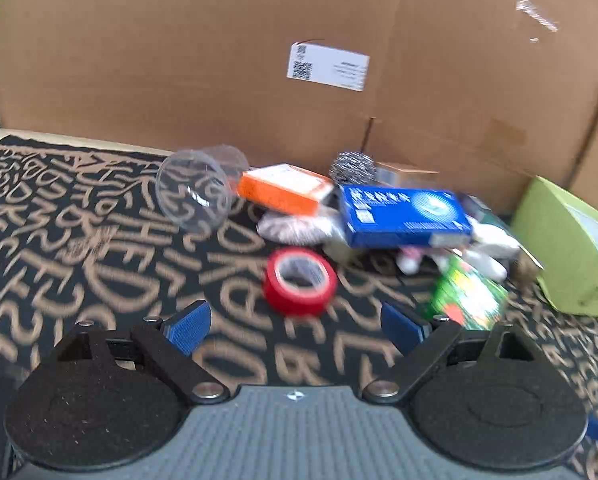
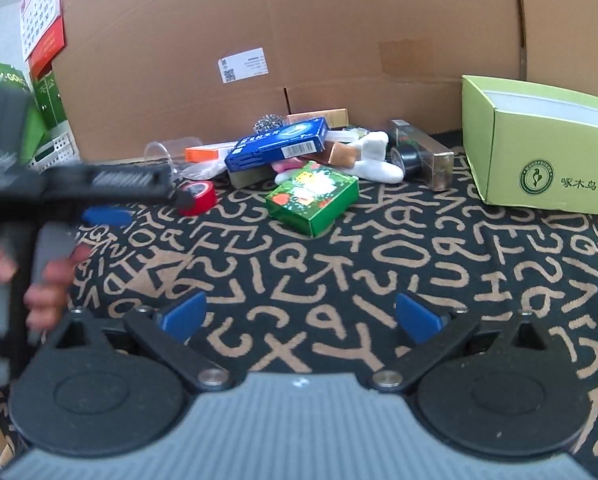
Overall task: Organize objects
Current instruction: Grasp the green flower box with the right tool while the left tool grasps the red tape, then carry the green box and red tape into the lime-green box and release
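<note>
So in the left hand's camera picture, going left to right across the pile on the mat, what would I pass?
Clear plastic cup → orange box → red tape roll → blue box → green patterned box → lime-green open box.

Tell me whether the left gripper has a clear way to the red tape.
Probably yes. The left gripper is open, and the red tape lies just ahead of its fingers on bare mat, at the pile's near edge with nothing in between.

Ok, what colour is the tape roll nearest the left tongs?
Red tape roll, clearest in the left wrist view.
</note>
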{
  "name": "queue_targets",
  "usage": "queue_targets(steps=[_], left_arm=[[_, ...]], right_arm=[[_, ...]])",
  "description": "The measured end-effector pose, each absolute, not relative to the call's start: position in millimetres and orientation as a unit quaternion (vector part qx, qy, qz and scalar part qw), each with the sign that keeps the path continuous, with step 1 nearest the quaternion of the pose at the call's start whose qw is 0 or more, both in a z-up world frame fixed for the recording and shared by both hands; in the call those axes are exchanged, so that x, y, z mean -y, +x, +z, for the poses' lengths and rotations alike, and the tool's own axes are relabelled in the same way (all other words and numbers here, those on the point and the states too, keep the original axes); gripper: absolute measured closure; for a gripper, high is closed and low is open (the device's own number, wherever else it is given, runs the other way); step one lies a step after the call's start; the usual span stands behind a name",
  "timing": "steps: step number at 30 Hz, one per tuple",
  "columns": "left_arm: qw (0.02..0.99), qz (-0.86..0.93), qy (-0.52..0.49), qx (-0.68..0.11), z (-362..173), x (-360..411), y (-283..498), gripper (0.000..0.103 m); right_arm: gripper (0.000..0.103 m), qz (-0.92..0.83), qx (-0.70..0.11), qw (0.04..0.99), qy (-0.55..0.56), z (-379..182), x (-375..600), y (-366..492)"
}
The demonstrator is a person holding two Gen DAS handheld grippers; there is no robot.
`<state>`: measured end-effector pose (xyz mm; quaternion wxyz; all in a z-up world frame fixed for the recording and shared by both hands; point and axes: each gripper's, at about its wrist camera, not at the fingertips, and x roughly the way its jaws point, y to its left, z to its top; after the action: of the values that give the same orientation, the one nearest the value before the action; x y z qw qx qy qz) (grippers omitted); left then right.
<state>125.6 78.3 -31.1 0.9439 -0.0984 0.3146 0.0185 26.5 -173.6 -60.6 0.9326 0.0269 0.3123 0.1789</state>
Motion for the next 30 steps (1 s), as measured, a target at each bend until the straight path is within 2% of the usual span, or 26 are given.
queue_targets(steps=[2,3,4,5,6,11,13,19,20,21,22,23,26,29,30], left_arm=[[0.940,0.023,-0.091,-0.328,-33,-78,146,0.009],[0.939,0.027,-0.087,-0.333,-36,-79,155,0.015],[0.936,0.027,-0.086,-0.339,-40,-80,162,0.032],[0.938,0.022,-0.081,-0.336,-41,-80,163,0.035],[0.940,0.014,-0.072,-0.332,-40,-80,161,0.053],[0.938,-0.043,-0.072,-0.337,-38,-78,128,0.052],[0.940,-0.061,-0.057,-0.332,-41,-76,116,0.052],[0.939,-0.082,-0.061,-0.329,-42,-83,106,0.050],[0.938,-0.083,-0.060,-0.330,-42,-84,107,0.049],[0.939,-0.084,-0.057,-0.329,-42,-84,107,0.047],[0.939,-0.083,-0.053,-0.329,-43,-84,106,0.046],[0.940,-0.082,-0.052,-0.327,-43,-83,106,0.045],[0.940,-0.079,-0.048,-0.328,-42,-81,107,0.044],[0.941,-0.088,-0.028,-0.327,-42,-73,106,0.054],[0.939,-0.097,-0.024,-0.328,-41,-70,104,0.053]], right_arm=[[0.000,0.175,-0.316,0.932,0.025,-61,172,27],[0.000,0.173,-0.316,0.933,0.022,-60,171,27],[0.000,0.171,-0.316,0.933,0.017,-59,169,28],[0.000,0.171,-0.316,0.933,0.011,-59,168,29],[0.000,0.170,-0.315,0.934,0.002,-57,167,31],[0.001,0.194,-0.282,0.936,-0.081,-48,151,64],[0.005,0.214,-0.275,0.929,-0.125,-48,141,91],[0.006,0.273,-0.263,0.890,-0.253,-63,116,149],[0.010,0.265,-0.266,0.890,-0.260,-66,114,153],[0.015,0.259,-0.272,0.893,-0.248,-66,116,155],[0.035,0.255,-0.284,0.897,-0.222,-64,119,155],[0.039,0.239,-0.298,0.904,-0.194,-63,124,154],[0.040,0.173,-0.343,0.917,-0.107,-65,144,134],[0.040,0.162,-0.353,0.920,-0.043,-61,159,92],[0.040,0.164,-0.353,0.921,-0.027,-60,162,78]])
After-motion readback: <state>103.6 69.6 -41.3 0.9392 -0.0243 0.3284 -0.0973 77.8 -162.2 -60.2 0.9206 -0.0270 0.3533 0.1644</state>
